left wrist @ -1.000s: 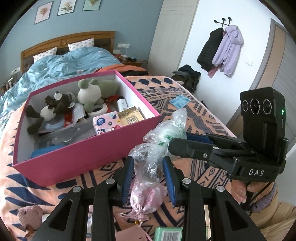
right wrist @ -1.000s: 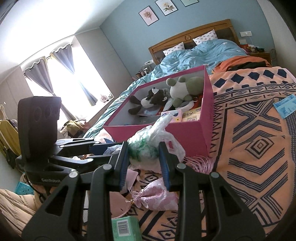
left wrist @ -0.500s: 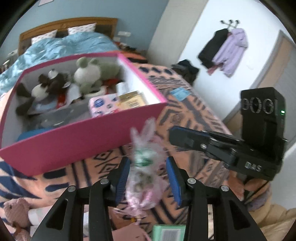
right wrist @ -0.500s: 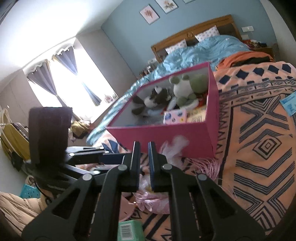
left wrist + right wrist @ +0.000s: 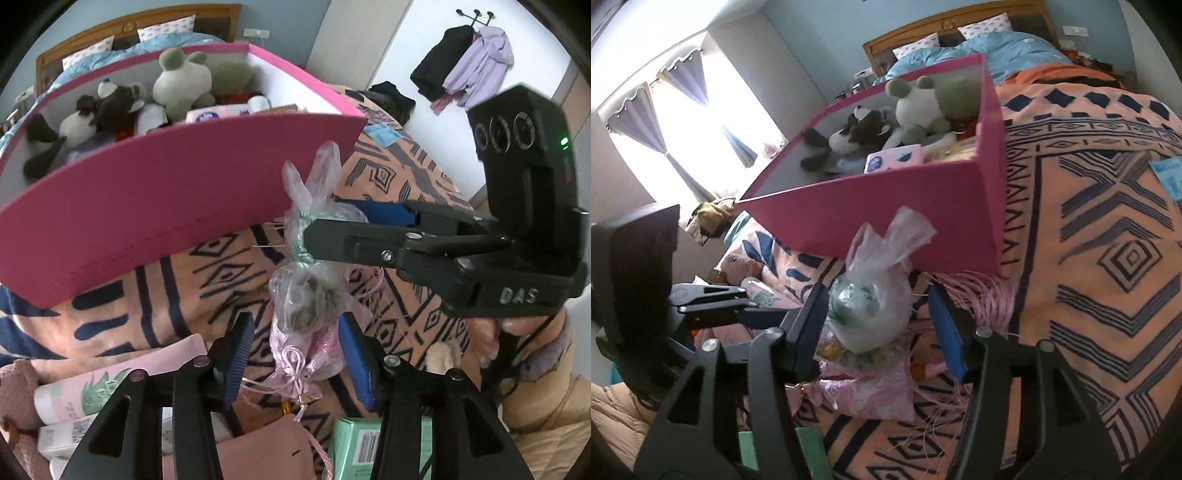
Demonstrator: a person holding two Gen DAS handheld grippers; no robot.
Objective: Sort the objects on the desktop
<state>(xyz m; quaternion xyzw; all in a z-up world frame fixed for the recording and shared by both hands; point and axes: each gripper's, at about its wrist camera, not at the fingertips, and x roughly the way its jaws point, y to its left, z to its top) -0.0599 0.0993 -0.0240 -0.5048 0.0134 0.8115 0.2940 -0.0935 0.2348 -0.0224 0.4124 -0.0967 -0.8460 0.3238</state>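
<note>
A clear plastic bag [image 5: 308,295] with green and pink contents stands on the patterned blanket just in front of the pink box [image 5: 155,199]. It also shows in the right wrist view [image 5: 871,302]. My left gripper [image 5: 295,354] is open, its blue pads on either side of the bag's lower part. My right gripper [image 5: 879,325] is open around the bag's upper part, and from the left wrist view its fingers [image 5: 354,240] reach in from the right at the bag's knotted neck. The pink box [image 5: 886,218] holds plush toys and small packages.
A pink drawstring pouch [image 5: 871,391] lies under the bag. A green carton [image 5: 365,446], a pink tube [image 5: 92,387] and a brown plush [image 5: 14,391] lie near the left gripper. A blue packet [image 5: 1169,177] lies far right on the blanket [image 5: 1108,258].
My right gripper went from shut to open around the bag. Both grippers dropped lower and closer to the pink box. The left jaws widened a little.
</note>
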